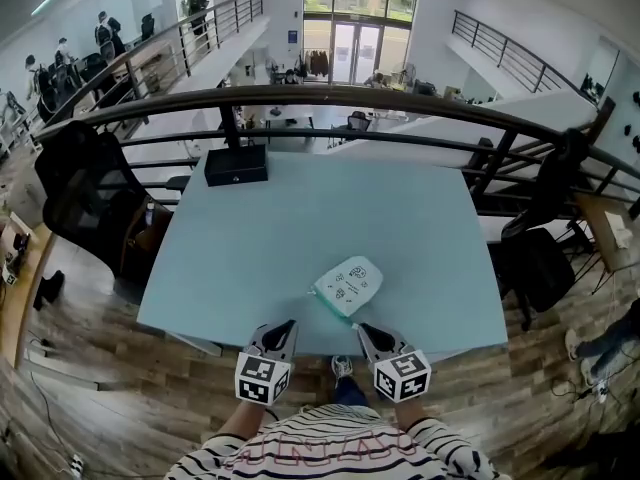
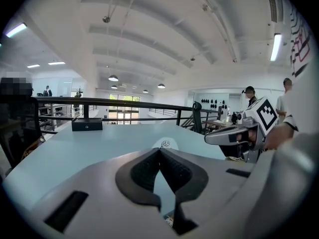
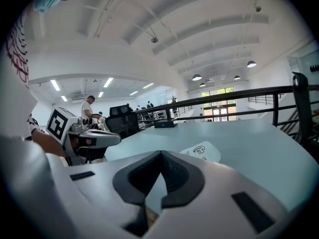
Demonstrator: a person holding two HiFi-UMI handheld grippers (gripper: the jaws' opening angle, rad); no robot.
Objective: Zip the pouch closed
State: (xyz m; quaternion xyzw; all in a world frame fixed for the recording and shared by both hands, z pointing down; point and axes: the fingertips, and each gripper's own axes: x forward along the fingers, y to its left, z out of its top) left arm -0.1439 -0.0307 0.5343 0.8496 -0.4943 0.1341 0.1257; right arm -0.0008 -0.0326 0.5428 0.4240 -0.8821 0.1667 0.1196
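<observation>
Fingers (image 2: 140,175) pressed together on both grippers, empty; pouch (image 1: 348,285) flat on table (image 1: 250,248), near its front edge.
Lies just ahead of and between left gripper (image 1: 287,325) and right gripper (image 1: 363,328), slightly nearer the right, long axis slanting from near-left to far-right; zip too small to judge open or closed. Counts: one pouch, two grippers, one black box (image 1: 236,164) at far edge.

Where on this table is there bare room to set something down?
Most of the table is bare: the whole middle between the black box at the far left corner and the pouch, the far right side, and the near left. It is tightest at the near edge, where the left gripper and right gripper sit just short of the pouch.
</observation>
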